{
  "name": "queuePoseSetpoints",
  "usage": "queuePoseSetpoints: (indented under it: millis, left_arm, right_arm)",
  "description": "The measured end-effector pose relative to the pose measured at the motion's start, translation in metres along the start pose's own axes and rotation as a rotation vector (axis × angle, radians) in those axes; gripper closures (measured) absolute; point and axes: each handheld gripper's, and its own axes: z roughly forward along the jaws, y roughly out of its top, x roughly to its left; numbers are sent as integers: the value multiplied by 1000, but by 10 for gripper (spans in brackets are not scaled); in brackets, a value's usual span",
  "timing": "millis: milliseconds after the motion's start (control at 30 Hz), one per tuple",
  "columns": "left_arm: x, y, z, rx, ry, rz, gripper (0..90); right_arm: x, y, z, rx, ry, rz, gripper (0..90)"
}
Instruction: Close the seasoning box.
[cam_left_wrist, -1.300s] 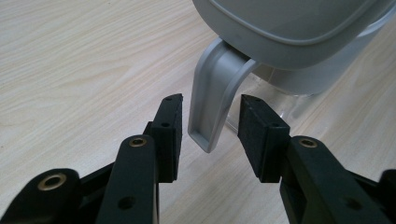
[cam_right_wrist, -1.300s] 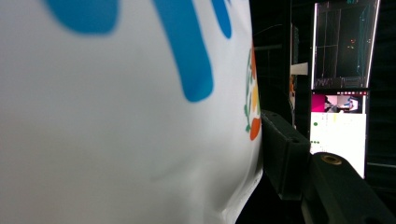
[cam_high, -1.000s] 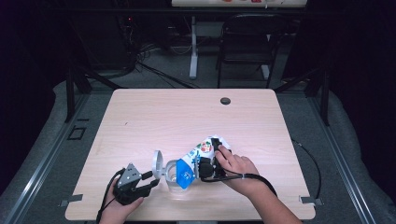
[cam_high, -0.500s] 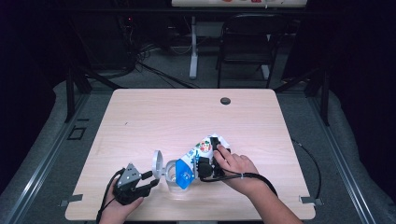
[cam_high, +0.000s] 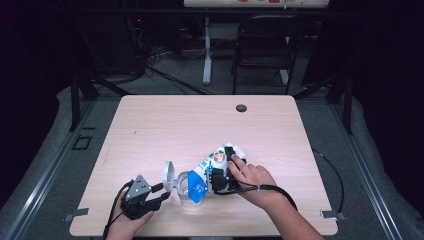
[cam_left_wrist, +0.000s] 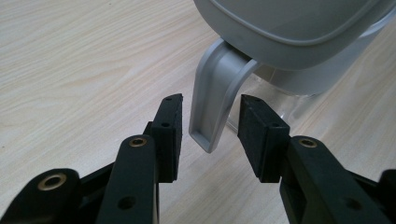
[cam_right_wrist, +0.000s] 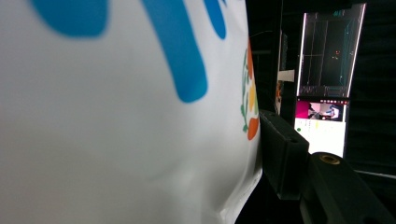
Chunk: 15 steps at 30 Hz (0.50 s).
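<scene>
A: Our left gripper (cam_left_wrist: 208, 135) has its jaws apart, 1 on each side of the grey handle (cam_left_wrist: 214, 105) of the clear jug (cam_high: 186, 192), and neither pad looks to touch it. So we hold nothing there yet.

B: And the right gripper (cam_high: 216, 176)? In its own view 1 black jaw presses the edge of the white carton (cam_right_wrist: 116, 112); the other is hidden behind the print.

A: From above, the carton (cam_high: 212, 162) lies tilted in that gripper, its blue end (cam_high: 198, 186) down over the jug's mouth, so we judge those jaws closed on the carton. The jug's lid (cam_high: 169, 174) stands flipped up on our left.

B: Then the risk is plain. The jug stands near the front edge of the table (cam_high: 165, 125) with nobody gripping it. If the carton's end pushes on the rim while we pour, the jug may slide or tip.

A: Yes, and the carton wall already looks dented by the jaw. Squeeze harder and it may gush, overshoot the mouth and wet the table.

B: The raised lid could also catch the carton if we swing left.

A: So we would close on the handle first.
</scene>
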Motion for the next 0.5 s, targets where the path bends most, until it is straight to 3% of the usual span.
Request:
queuePoseSetpoints:
  millis: [500]
  left_arm:
    - [0, 0, 0, 0, 0, 0, 608]
  right_arm:
    - [0, 1, -1, 9, -2, -18, 503]
